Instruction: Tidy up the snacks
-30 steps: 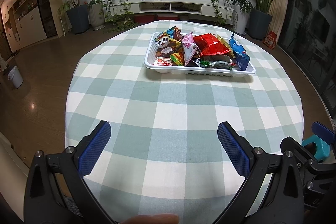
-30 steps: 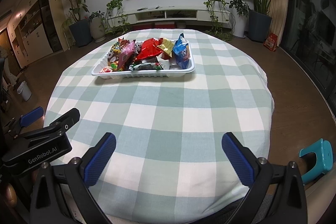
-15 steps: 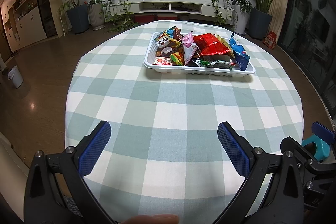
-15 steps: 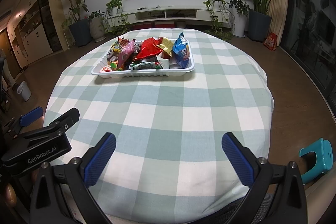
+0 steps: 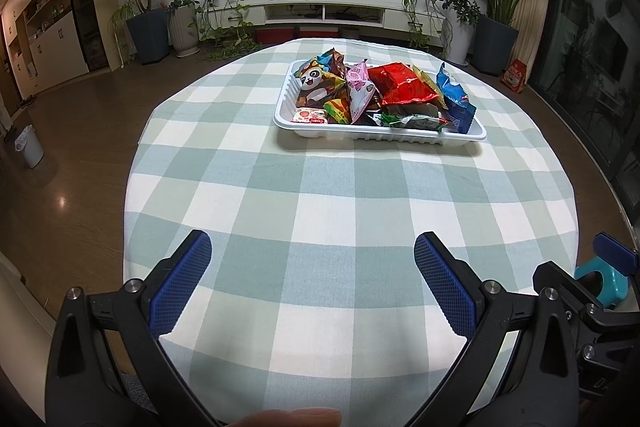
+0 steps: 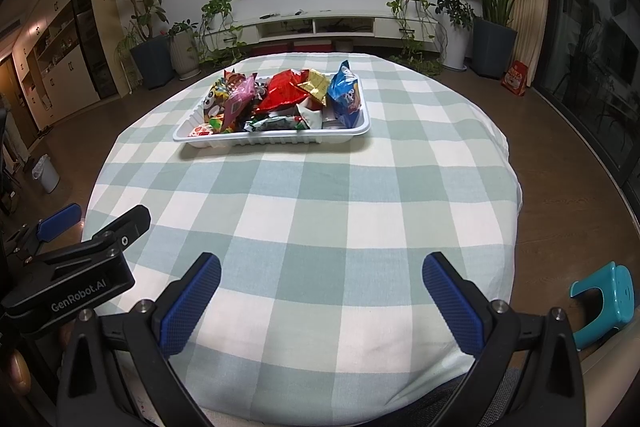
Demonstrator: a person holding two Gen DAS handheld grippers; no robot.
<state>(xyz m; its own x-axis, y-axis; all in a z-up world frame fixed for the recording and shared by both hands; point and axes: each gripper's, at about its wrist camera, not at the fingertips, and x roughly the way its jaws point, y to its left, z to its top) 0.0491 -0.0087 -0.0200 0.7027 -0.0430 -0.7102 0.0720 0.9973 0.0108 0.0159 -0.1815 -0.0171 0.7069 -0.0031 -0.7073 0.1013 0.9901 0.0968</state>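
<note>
A white tray stands on the far half of the round table, piled with several snack packets. Among them are a red bag, a blue bag, a panda bag and a pink packet. My left gripper is open and empty over the near edge of the table, far from the tray. My right gripper is open and empty, also at the near edge.
The table has a green and white checked cloth. A teal stool stands on the floor at the right. A white bin is on the floor at the left. Potted plants and a TV unit line the far wall.
</note>
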